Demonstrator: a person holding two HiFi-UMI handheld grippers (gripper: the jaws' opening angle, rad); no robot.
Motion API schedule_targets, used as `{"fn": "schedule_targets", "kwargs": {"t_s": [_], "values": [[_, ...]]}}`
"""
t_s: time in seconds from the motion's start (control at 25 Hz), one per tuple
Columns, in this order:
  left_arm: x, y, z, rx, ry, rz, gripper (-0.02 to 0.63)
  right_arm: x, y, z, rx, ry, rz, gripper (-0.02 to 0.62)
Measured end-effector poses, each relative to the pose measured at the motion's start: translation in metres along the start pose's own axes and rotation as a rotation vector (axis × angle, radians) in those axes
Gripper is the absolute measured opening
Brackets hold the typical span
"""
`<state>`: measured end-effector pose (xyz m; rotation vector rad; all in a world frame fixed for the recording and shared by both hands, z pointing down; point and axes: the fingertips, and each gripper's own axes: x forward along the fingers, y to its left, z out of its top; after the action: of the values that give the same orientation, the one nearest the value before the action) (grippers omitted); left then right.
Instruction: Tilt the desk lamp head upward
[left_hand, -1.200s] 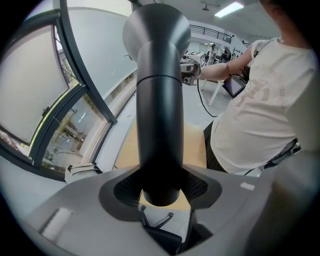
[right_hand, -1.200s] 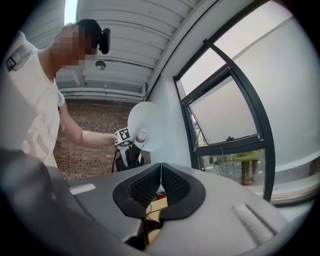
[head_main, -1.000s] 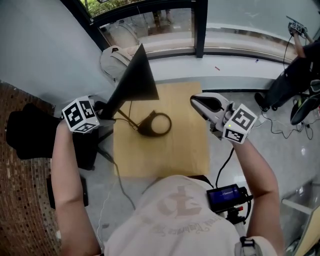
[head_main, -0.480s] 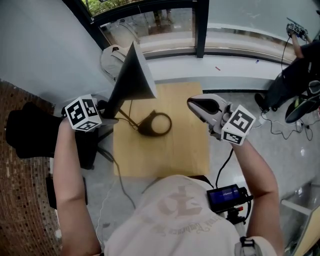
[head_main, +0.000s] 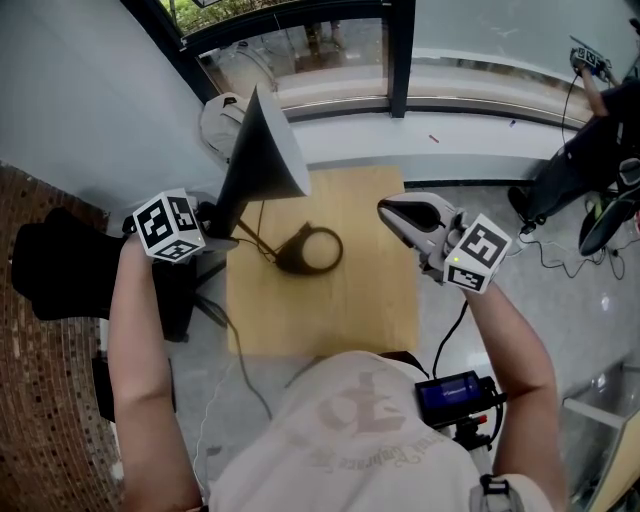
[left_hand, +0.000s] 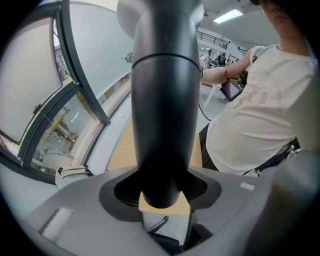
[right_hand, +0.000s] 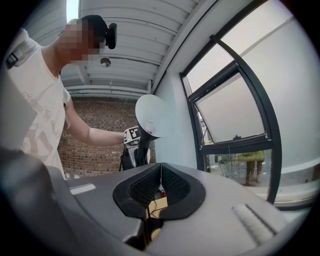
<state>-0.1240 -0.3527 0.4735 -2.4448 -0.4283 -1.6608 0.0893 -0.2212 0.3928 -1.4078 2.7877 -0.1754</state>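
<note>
The black desk lamp stands on a small wooden table (head_main: 340, 310), its ring base (head_main: 312, 248) near the table's back left. The cone-shaped lamp head (head_main: 262, 150) points up and away, and its pale inside (right_hand: 152, 117) shows in the right gripper view. My left gripper (head_main: 212, 220) is shut on the narrow end of the lamp head (left_hand: 162, 100), which fills the space between the jaws (left_hand: 160, 200). My right gripper (head_main: 388, 207) hovers above the table's right side, apart from the lamp. Its jaws (right_hand: 161, 172) meet with nothing between them.
A pale backpack (head_main: 225, 115) lies behind the lamp by the window frame. A dark bag (head_main: 60, 270) sits on the floor at the left. Cables and another person (head_main: 590, 150) are at the far right. A small screen device (head_main: 455, 395) hangs at my waist.
The lamp head has swung further up, its wide mouth turning away from the table, while the left gripper shifted slightly right with it. The right gripper has barely moved.
</note>
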Motion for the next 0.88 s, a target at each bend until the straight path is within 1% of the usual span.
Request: {"fn": "schedule_targets", "kwargs": {"t_s": [0.12, 0.28, 0.4, 0.52, 0.6, 0.72, 0.88], "values": [[0.003, -0.004, -0.003, 0.005, 0.002, -0.013, 0.215, -0.003, 0.0, -0.004, 0.003, 0.0, -0.016, 0.015], [-0.026, 0.01, -0.016, -0.019, 0.034, 0.04, 0.215, 0.02, -0.009, 0.006, -0.026, -0.034, 0.011, 0.017], [-0.029, 0.017, -0.005, -0.022, 0.012, 0.041, 0.215, 0.023, -0.006, 0.012, -0.025, -0.005, 0.011, 0.015], [-0.013, 0.012, 0.005, -0.01, -0.009, 0.037, 0.216, 0.014, -0.001, 0.001, -0.004, 0.029, -0.007, 0.015], [-0.007, 0.011, 0.003, 0.009, -0.047, 0.051, 0.216, 0.014, 0.002, -0.006, 0.004, 0.031, -0.022, 0.015], [-0.003, 0.015, -0.006, 0.029, -0.143, 0.11, 0.218, 0.021, 0.009, -0.007, 0.001, 0.032, -0.029, 0.015], [0.011, 0.021, -0.014, 0.043, -0.211, 0.242, 0.21, 0.022, 0.016, -0.006, -0.021, 0.057, -0.025, 0.014]]}}
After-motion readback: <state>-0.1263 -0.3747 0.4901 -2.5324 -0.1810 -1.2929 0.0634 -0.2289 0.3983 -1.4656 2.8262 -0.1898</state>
